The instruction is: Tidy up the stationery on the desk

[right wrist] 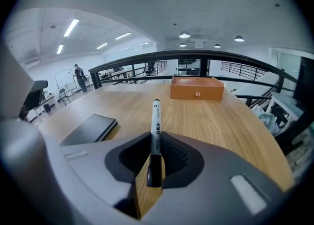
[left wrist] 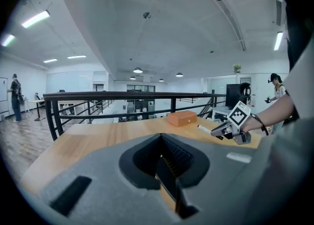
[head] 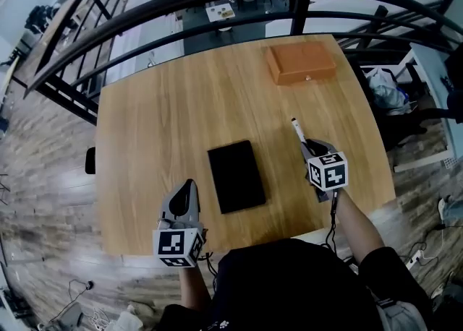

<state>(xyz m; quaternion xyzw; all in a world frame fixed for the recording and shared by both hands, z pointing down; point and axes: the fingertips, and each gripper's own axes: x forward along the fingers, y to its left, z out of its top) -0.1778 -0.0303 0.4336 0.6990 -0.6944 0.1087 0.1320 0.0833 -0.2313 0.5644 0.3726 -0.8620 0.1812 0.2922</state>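
Marker (right wrist: 156,121) clamped between right gripper (right wrist: 157,143) fingers, end jutting forward, left gripper (left wrist: 164,156) fingers closed, empty

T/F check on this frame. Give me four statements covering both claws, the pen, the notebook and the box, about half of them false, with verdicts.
1. The right claw is shut on a marker pen. True.
2. The left claw stands wide open. False: it is shut, with nothing in it.
3. The black notebook lies flat on the desk, between the two claws in the head view. True.
4. The orange box rests on top of the notebook. False: it sits apart from it, near the desk's far edge.
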